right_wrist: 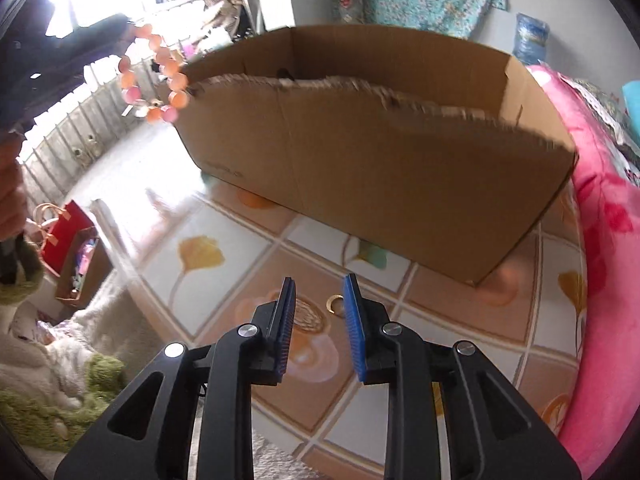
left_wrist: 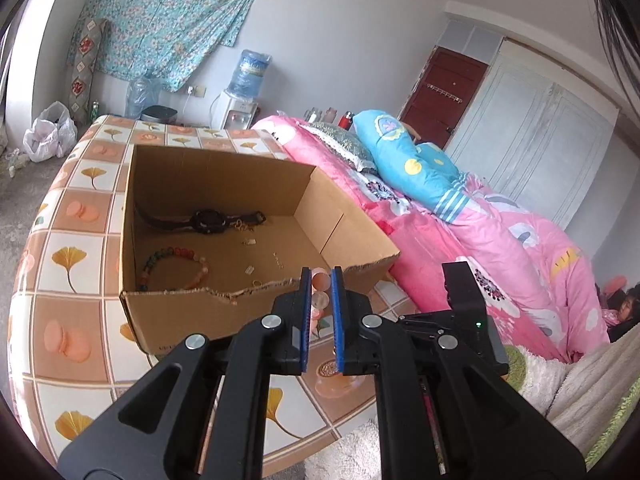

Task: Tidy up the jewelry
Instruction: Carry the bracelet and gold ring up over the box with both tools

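An open cardboard box (left_wrist: pixel 224 184) stands on the table with the tile-pattern cloth (left_wrist: pixel 80 248). Inside it lie a black watch (left_wrist: pixel 208 220), a multi-coloured bead bracelet (left_wrist: pixel 172 264) and a few small gold pieces (left_wrist: pixel 250 242). My left gripper (left_wrist: pixel 321 273) hovers at the box's near wall, shut on a pink-orange bead bracelet (left_wrist: pixel 320 301). In the right wrist view the same bracelet (right_wrist: pixel 154 76) dangles at the upper left, level with the box (right_wrist: pixel 380 160) rim. My right gripper (right_wrist: pixel 320 280) is open, pointing down at the cloth. A small gold ring (right_wrist: pixel 335 305) lies on the table just past its fingertips, apart from the pads.
A bed with a pink quilt (left_wrist: pixel 500 240) and a blue pillow (left_wrist: pixel 416 160) runs along the table's right side. The table's left edge drops to the floor, where a red bag (right_wrist: pixel 68 232) stands. White and green fluffy fabric (right_wrist: pixel 80 380) lies at the near edge.
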`<state>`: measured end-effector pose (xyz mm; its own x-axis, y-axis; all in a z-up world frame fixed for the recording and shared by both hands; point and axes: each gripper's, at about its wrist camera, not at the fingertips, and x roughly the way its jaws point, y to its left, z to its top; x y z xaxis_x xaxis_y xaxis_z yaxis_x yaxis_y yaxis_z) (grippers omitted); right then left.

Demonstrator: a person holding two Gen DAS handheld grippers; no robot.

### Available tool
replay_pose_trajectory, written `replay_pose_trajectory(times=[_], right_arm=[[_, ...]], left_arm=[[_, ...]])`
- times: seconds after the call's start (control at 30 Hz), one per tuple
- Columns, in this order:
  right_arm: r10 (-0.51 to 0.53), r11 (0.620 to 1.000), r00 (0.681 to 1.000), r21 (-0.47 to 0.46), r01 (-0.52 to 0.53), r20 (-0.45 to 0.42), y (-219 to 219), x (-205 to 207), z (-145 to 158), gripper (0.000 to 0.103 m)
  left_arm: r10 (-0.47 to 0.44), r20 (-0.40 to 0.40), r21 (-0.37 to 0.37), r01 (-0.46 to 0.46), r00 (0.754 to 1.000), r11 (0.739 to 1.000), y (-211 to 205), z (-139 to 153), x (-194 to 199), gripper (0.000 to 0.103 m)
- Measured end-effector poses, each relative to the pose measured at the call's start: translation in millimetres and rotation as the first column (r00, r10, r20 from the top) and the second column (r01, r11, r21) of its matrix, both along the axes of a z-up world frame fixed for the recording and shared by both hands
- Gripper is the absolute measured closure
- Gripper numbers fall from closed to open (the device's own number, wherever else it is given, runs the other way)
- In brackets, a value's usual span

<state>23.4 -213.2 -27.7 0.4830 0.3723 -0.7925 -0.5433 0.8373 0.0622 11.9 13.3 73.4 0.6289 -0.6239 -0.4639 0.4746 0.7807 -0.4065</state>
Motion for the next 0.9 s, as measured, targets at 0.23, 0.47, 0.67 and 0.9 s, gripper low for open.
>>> replay_pose_trajectory(times=[0.23, 0.47, 0.67, 0.9], right_arm=[[0.059, 0.996, 0.998, -0.071, -0.058, 0.004, 8.6, 5.5, -19.3, 0.088], [0.077, 0.996, 0.997, -0.045, -0.077, -0.011, 5.9, 5.3, -20.1, 0.092], [0.056, 0.998, 0.998, -0.004, -0.057, -0.019, -0.2, 6.1, -15.2, 0.099], [0.03, 1.0, 0.999, -0.007, -0.03, -0.011, -3.3, 7.1, -9.9, 0.099]], left_arm=[[0.005, -0.051, 0.009, -0.005, 0.999, 1.0, -0.6, -19.2, 1.5, 0.094], [0.01, -0.058, 0.016, -0.009, 0.998, 1.0, -0.2, -23.6, -0.2, 0.094], [0.006, -0.058, 0.02, -0.005, 0.998, 1.0, -1.7, -22.8, -0.5, 0.094], [0.015, -0.055, 0.024, -0.013, 0.998, 1.0, -1.8, -22.1, -1.5, 0.094]])
